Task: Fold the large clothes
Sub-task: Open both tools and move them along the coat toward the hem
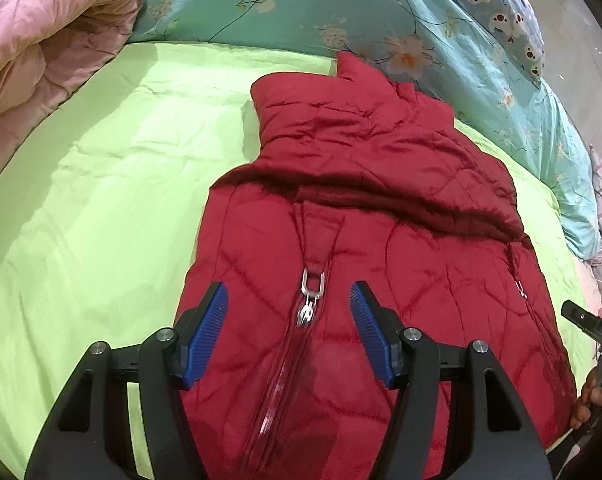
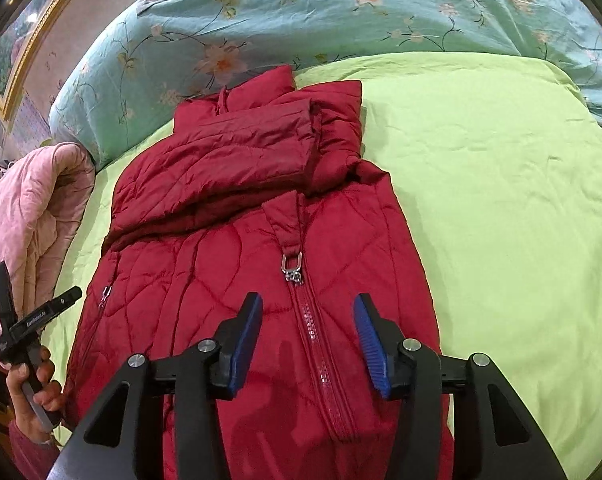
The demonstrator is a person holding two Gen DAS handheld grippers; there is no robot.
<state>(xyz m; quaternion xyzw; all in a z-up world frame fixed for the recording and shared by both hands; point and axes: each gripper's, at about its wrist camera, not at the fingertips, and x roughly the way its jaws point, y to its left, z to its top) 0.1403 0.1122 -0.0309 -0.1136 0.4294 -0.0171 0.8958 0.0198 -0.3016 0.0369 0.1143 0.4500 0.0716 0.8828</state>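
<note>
From my remote seat, the red quilted jacket (image 2: 237, 280) lies front-up on the green bed sheet (image 2: 501, 184), collar toward the floral teal quilt (image 2: 301, 12) at the head, zipper closed up to its silver pull (image 2: 292, 266), with one sleeve (image 2: 237, 148) already laid across the chest. My main worry is the slick, puffy fabric: if I pinch only the top layer near the hem, I judge the shell will slide out or drag the folded sleeve loose and undo the fold. A second risk is catching the zipper pull or its teeth between the pads, which could snag and skew the lift. The two hands also work close together, so a careless sweep could knock one tool against the other. The pink comforter (image 2: 33, 216) rolled at the bed's side sits near enough that a wide swing might catch it. The left tool (image 1: 289, 320) hovers over the lower front, jaws spread to either side of the zipper line, empty; I cannot tell whether the pads brush the fabric. The right tool (image 2: 307, 332) is likewise parted, somewhat narrower, straddling the zipper below the pull and gripping nothing, and no cloth is seen pinched between its blue pads (image 2: 247, 340).
</note>
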